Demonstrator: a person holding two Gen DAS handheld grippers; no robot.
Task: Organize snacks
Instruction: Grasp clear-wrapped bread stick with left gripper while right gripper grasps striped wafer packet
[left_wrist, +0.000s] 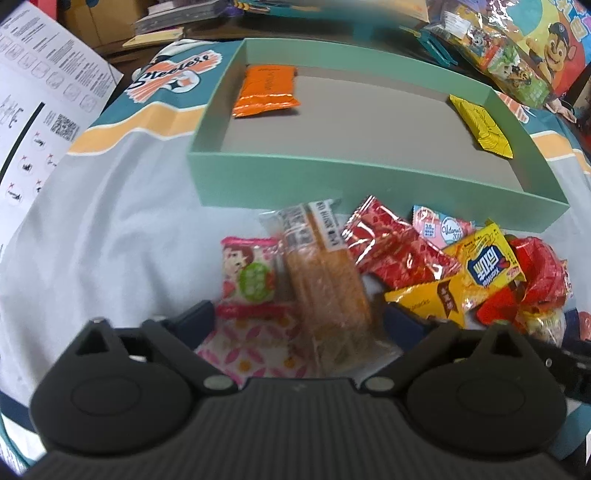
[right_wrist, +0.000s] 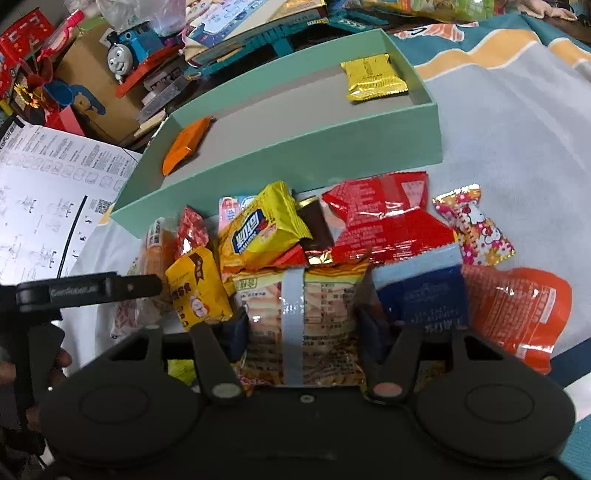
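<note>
A green box (left_wrist: 369, 177) (right_wrist: 280, 155) stands on the cloth; inside lie an orange packet (left_wrist: 266, 90) (right_wrist: 186, 146) and a yellow packet (left_wrist: 484, 127) (right_wrist: 375, 77). A pile of snacks lies in front of it. My left gripper (left_wrist: 299, 325) is open, its fingers either side of a clear-wrapped orange-brown pastry (left_wrist: 327, 291) and over a pink flowered packet (left_wrist: 255, 350). My right gripper (right_wrist: 301, 326) has its jaws against the sides of a clear cracker packet with a pale blue stripe (right_wrist: 295, 314); I cannot tell whether they grip it.
Pile also holds a yellow biscuit pack (right_wrist: 258, 229), red packs (right_wrist: 384, 218) (left_wrist: 391, 247), a Hello Kitty candy (right_wrist: 474, 229), a blue pack (right_wrist: 421, 291). A printed sheet (right_wrist: 48, 195) lies left. Toys and boxes, including a blue train (right_wrist: 129, 48), crowd behind the box.
</note>
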